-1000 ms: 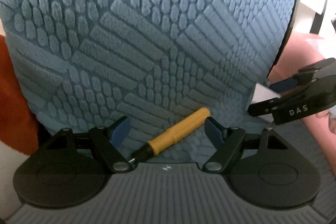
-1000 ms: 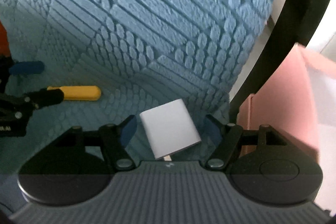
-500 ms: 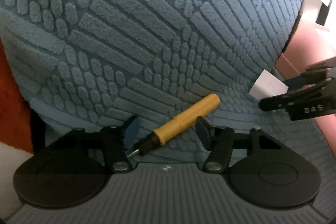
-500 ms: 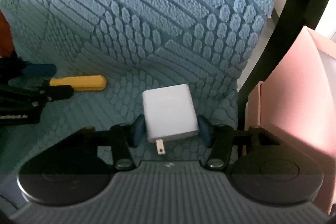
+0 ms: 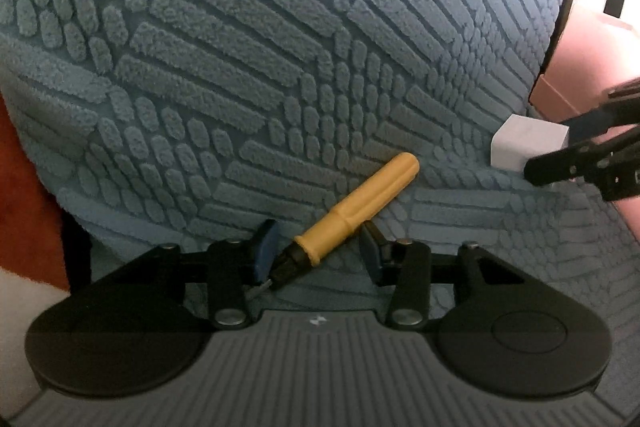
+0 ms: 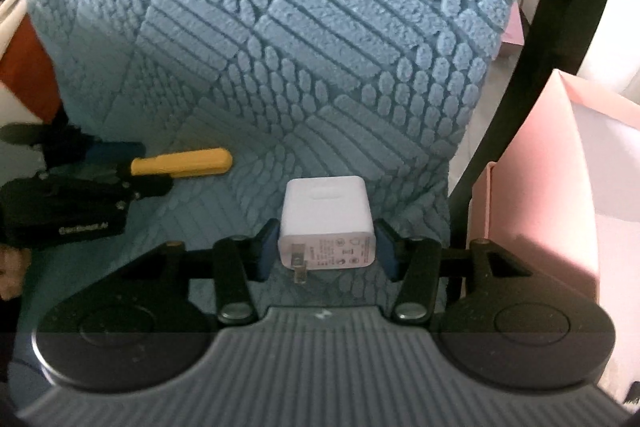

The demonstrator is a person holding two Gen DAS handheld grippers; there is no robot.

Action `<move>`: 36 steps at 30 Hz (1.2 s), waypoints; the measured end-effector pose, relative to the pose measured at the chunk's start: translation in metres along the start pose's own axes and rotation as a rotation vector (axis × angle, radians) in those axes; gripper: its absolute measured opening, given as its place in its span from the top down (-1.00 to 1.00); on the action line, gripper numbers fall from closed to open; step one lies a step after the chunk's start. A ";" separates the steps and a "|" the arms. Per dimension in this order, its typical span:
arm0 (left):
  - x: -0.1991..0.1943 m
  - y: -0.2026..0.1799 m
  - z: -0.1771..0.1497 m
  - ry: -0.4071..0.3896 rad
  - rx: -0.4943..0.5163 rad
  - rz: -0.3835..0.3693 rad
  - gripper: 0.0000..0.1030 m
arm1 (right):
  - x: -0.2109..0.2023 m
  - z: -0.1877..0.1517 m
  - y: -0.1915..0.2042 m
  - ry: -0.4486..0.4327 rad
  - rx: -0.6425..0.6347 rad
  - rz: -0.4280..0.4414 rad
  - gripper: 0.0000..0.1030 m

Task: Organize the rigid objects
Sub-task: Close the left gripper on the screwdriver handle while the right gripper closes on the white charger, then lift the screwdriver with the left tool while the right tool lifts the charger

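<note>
A yellow-handled screwdriver [image 5: 356, 203] lies slantwise on a blue textured seat cushion [image 5: 280, 67]. My left gripper [image 5: 318, 251] is shut on the screwdriver near its black collar, the pads touching it. The screwdriver also shows in the right wrist view [image 6: 184, 161], with the left gripper [image 6: 132, 167] around it. A white plug-in charger [image 6: 326, 223] with metal prongs facing me sits between the pads of my right gripper [image 6: 326, 247], which is shut on it. The charger [image 5: 528, 143] and right gripper [image 5: 560, 147] also show at the right of the left wrist view.
A pink box [image 6: 560, 187] stands right of the cushion, past a black curved chair frame [image 6: 532, 47]. An orange-red fabric [image 5: 28, 195] lies left of the cushion. The cushion's back rises steeply behind both objects.
Both grippers have closed: the left on the screwdriver, the right on the charger. The charger has turned upright between the right pads and lifted slightly.
</note>
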State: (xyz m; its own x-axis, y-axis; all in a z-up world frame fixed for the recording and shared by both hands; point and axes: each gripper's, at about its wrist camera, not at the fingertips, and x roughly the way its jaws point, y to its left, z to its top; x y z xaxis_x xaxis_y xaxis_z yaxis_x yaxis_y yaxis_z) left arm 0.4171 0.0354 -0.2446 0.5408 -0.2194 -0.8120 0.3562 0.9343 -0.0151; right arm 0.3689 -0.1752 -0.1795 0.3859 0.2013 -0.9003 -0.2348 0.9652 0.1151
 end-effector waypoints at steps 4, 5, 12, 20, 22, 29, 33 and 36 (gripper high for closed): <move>-0.010 0.002 0.000 0.002 -0.017 0.016 0.20 | 0.003 -0.002 0.005 0.008 -0.026 0.023 -0.03; -0.014 0.001 0.001 0.005 -0.013 0.024 0.21 | 0.010 0.003 0.004 0.008 -0.032 0.041 -0.03; -0.020 -0.011 0.006 0.021 -0.046 0.030 0.39 | 0.009 -0.004 0.009 0.014 -0.053 0.053 -0.03; -0.048 -0.020 -0.006 -0.019 -0.162 0.021 0.54 | 0.001 -0.013 0.016 0.013 -0.045 0.036 -0.03; -0.053 -0.022 -0.009 -0.025 -0.197 0.020 0.55 | 0.003 -0.014 0.020 0.011 -0.036 0.032 -0.03; -0.076 -0.014 -0.018 -0.027 -0.344 0.004 0.57 | -0.010 -0.013 0.025 0.010 -0.024 0.010 -0.03; -0.086 -0.019 -0.026 -0.031 -0.368 0.002 0.57 | -0.014 -0.014 0.034 0.009 -0.058 -0.028 -0.03; -0.096 -0.024 -0.034 -0.038 -0.399 -0.001 0.57 | -0.017 -0.019 0.040 0.005 -0.060 -0.033 -0.03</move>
State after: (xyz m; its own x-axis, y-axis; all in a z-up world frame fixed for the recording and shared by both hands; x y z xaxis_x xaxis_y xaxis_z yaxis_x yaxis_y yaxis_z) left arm 0.3309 0.0434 -0.1859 0.5715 -0.2235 -0.7896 0.0366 0.9682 -0.2476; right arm 0.3361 -0.1435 -0.1676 0.3901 0.1681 -0.9053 -0.2751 0.9596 0.0596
